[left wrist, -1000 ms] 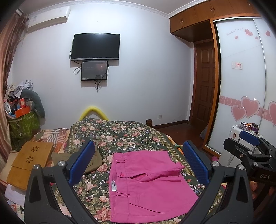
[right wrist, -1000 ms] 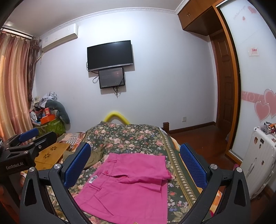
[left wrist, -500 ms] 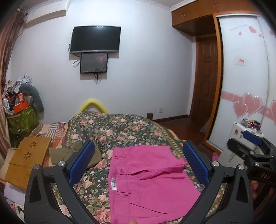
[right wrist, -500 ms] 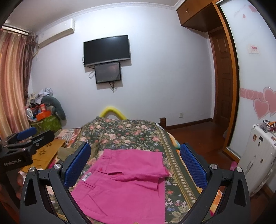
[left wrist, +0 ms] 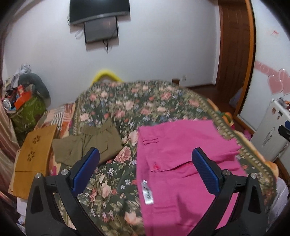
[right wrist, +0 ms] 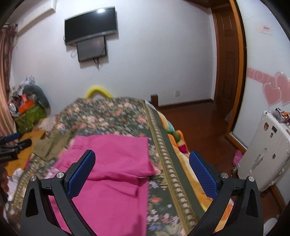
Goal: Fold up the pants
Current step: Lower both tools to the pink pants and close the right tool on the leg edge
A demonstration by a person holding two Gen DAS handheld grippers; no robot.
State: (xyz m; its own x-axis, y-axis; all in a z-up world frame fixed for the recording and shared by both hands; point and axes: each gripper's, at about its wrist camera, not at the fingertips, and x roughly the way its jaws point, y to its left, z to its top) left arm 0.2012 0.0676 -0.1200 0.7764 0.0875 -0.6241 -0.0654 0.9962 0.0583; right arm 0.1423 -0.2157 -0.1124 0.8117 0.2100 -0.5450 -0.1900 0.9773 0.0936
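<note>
The pink pants [left wrist: 183, 163] lie partly folded on the floral bedspread [left wrist: 137, 103], waistband and white label toward me. They also show in the right wrist view [right wrist: 112, 163]. My left gripper [left wrist: 145, 168] is open and empty, held above the pants' left edge. My right gripper [right wrist: 143, 170] is open and empty, held above the pants' right edge. The left gripper's body [right wrist: 10, 147] shows at the left of the right wrist view.
Olive-green folded pants [left wrist: 87, 145] lie on the bed to the left of the pink ones. A wooden board [left wrist: 34, 158] sits at the bed's left side. A white suitcase [right wrist: 266, 150] stands on the floor to the right. A television [left wrist: 99, 10] hangs on the far wall.
Both grippers have tilted down and moved closer over the bed; the pink pants now fill more of each view. The pants have not moved. Both grippers stay open.
</note>
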